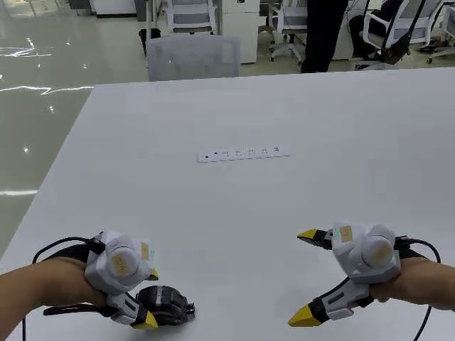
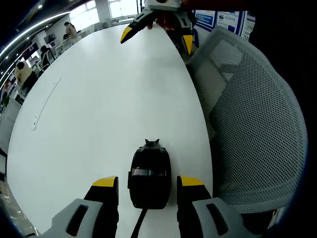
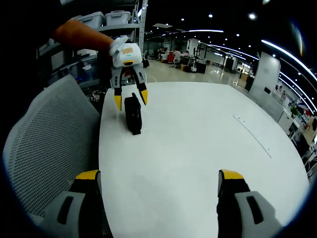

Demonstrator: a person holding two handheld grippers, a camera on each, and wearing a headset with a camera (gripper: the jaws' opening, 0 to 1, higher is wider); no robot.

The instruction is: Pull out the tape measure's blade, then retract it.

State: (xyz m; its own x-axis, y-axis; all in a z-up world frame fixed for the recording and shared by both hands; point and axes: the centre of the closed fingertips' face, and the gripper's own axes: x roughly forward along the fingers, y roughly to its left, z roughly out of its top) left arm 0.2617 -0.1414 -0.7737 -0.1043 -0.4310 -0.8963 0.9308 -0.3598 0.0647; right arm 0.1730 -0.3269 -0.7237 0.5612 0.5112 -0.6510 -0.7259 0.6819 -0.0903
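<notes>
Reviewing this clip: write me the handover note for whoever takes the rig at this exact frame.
Left tongs: open, astride the tape measure, with a slight gap on each side, so not clamped.
Right tongs: wide open, empty, over the table, well apart from the tape measure.
Tape measure: lying on the white table near the person's edge, its blade end roughly facing the right tongs.
Done: nothing so far; the blade is fully in its case.
Left: probably clamp the case, take the blade tip with the right tongs, pull the blade out, then let it retract.
</notes>
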